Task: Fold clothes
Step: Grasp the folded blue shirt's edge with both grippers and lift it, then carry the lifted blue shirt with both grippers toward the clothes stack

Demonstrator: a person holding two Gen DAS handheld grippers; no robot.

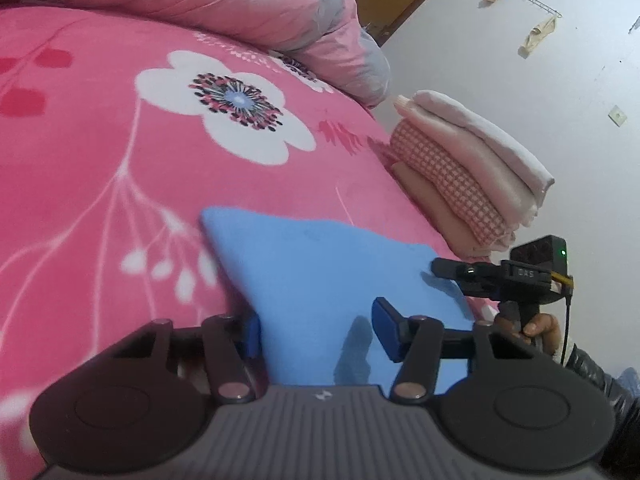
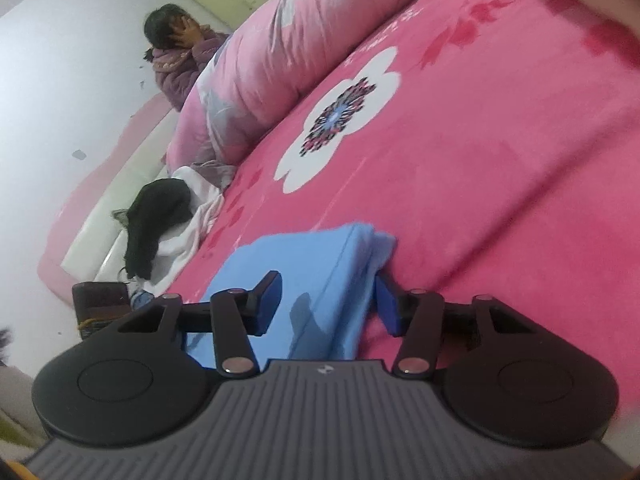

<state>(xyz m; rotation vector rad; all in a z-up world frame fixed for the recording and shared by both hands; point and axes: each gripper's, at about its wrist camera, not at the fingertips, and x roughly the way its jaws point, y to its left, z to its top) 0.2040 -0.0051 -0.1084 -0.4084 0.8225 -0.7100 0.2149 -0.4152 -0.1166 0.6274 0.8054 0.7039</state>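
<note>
While you worked at the near edge of the bed, the blue garment [image 1: 320,276] lay folded flat on the pink floral bedspread [image 1: 100,128], w/ both tools straddling it.

L gripper [image 1: 316,330]: jaws about half open, one pad at each side of the blue cloth. Pads didn't look to be pressing it; no pinch visible, so nothing held as far as I could tell. R gripper [image 2: 328,306]: same story, roughly half open, blue garment [image 2: 316,280] running between the pads, right pad just beside the stacked fold edges, not clearly clamped.

Why so, my read: you set both tools at opposite ends of the same piece to grab it together, either for another fold or to lift it as one bundle. The stack of folded clothes [image 1: 464,172] sat near the bed's edge beyond the blue piece, so that's prob. where it goes next.

View diffs: L wrist view showed the folded stack, the R tool from the side [image 1: 492,276] and your hand [image 1: 540,330] on its handle. R wrist view showed none of that; instead it gave the layered fold edge of the garment, an unfolded dark and white pile [image 2: 168,220] at the bed's far side, a rolled pink quilt [image 2: 280,60] and a seated person [image 2: 180,64] by the wall.
</note>
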